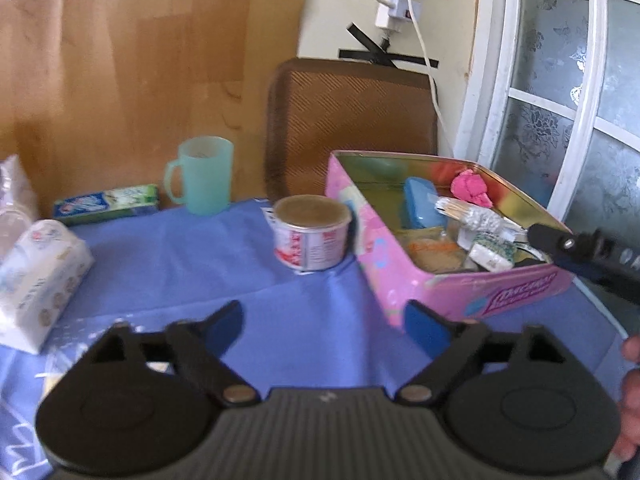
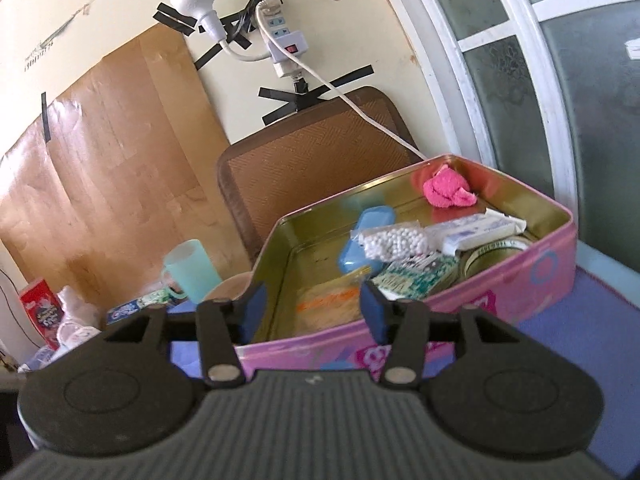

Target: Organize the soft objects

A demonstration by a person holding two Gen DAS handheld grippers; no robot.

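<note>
Blur softens much of the left wrist view, so the print on the white tissue pack (image 1: 38, 280) at the left edge cannot be read, and a clear plastic thing behind it is cut off by the frame. Inside the pink tin box (image 2: 472, 300) several small packets overlap, and what lies under them is hidden; one round lid near the right wall shows only in part. A pink soft cloth (image 2: 448, 190) is bunched in the far corner of the tin, beside a blue case (image 2: 362, 236) and a bag of white balls (image 2: 394, 242).

The left gripper (image 1: 324, 326) hangs over the blue tablecloth (image 1: 192, 264) with its fingers wide apart and nothing between them, the tin just to its right. A sealed paper cup (image 1: 310, 236) stands just left of the tin, with a green mug (image 1: 202, 176) farther back. The right gripper (image 2: 312, 308) is above the near wall of the tin, jaws apart too, holding nothing and touching nothing that I can see
</note>
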